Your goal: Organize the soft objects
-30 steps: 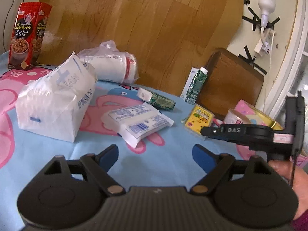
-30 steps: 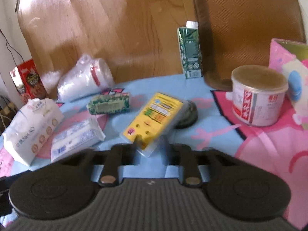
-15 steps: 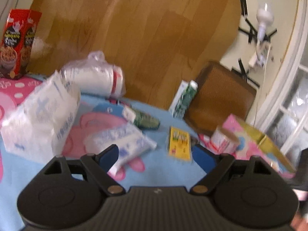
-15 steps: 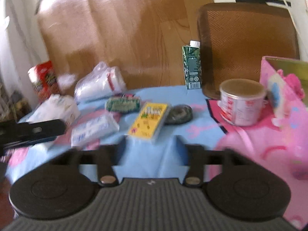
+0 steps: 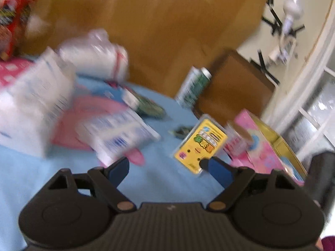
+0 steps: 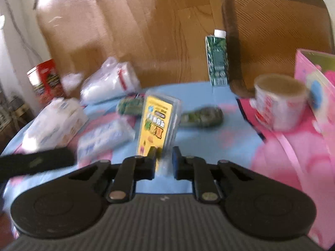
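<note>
Blue tablecloth (image 6: 209, 138) is strewn with packs; right gripper (image 6: 164, 159), having just closed, pinches the yellow pack (image 6: 156, 121) upright to carry it; left gripper (image 5: 167, 167) hovers spread, empty.

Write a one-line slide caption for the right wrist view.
Right gripper clamps the yellow packet by its near end, lifted above the blue cloth.

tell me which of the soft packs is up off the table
The yellow pack, pinched at its lower end in the right tool; the white tissue packs lie on the blue cloth.
</note>
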A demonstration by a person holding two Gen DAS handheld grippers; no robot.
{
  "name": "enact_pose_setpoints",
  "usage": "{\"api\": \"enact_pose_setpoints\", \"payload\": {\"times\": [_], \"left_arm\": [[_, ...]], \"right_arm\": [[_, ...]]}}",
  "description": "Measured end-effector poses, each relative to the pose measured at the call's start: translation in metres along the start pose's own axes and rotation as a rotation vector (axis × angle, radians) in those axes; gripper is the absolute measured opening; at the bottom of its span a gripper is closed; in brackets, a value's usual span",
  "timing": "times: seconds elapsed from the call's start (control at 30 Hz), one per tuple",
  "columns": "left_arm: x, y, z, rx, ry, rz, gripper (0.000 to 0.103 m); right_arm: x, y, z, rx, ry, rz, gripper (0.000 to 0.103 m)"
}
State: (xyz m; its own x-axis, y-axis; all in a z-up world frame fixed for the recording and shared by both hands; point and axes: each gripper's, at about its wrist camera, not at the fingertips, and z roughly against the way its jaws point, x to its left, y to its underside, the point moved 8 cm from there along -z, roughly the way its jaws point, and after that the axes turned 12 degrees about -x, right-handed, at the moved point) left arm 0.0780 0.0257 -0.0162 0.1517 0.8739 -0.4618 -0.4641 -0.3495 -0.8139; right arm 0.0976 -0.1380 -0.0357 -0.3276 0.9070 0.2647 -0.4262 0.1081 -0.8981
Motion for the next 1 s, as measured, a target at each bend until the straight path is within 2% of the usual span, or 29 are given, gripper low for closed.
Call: {"api": "enact_pose_setpoints", "payload": {"times": [0.13, 0.2, 0.27, 0.33, 0.4, 0.47, 0.5, 0.63, 0.7, 0.73, 0.8, 0.9, 1.0], "left_arm": [[-0.019, 0.016, -0.008, 0.041, 0.036, -0.011, 0.083], [-0.027, 0.016, -0.005, 0.034, 0.049, -0.038, 0.083], [-0.032, 0.013, 0.0, 0.025, 0.06, -0.063, 0.083], [-0.035, 0.011, 0.001, 0.031, 0.058, -0.074, 0.083], [-0.035, 0.014, 0.001, 0.057, 0.06, -0.068, 0.083], [-0.038, 0.02, 0.0, 0.088, 0.074, -0.062, 0.083], [-0.039, 0.024, 0.001, 0.104, 0.081, -0.061, 0.083], [-0.041, 0.039, 0.007, 0.149, 0.101, -0.053, 0.083], [-0.043, 0.04, 0.01, 0.135, 0.105, -0.095, 0.085], [-0.045, 0.041, 0.009, 0.137, 0.094, -0.132, 0.087], [-0.046, 0.046, 0.007, 0.178, 0.06, -0.176, 0.087], [-0.049, 0.059, 0.013, 0.247, 0.07, -0.148, 0.087], [-0.055, 0.069, 0.018, 0.272, 0.109, -0.082, 0.084]], "right_arm": [[-0.005, 0.019, 0.04, -0.005, -0.016, 0.002, 0.012], [-0.007, 0.029, 0.061, -0.003, -0.037, -0.03, 0.008], [-0.009, 0.039, 0.075, -0.007, -0.034, -0.029, 0.009], [-0.017, 0.046, 0.088, -0.014, -0.019, -0.046, 0.013], [-0.027, 0.052, 0.104, -0.038, 0.027, -0.006, 0.018], [-0.033, 0.055, 0.114, -0.051, 0.049, 0.003, 0.037], [-0.035, 0.055, 0.118, -0.053, 0.039, -0.016, 0.039], [-0.026, 0.052, 0.125, -0.074, -0.006, 0.012, 0.041], [-0.016, 0.053, 0.127, -0.087, -0.045, 0.046, 0.047], [-0.01, 0.054, 0.128, -0.083, -0.07, 0.063, 0.055], [0.006, 0.06, 0.12, -0.068, -0.103, 0.127, 0.061], [0.019, 0.07, 0.101, -0.038, -0.081, 0.216, 0.061], [0.023, 0.071, 0.087, -0.047, -0.082, 0.25, 0.058]]}}
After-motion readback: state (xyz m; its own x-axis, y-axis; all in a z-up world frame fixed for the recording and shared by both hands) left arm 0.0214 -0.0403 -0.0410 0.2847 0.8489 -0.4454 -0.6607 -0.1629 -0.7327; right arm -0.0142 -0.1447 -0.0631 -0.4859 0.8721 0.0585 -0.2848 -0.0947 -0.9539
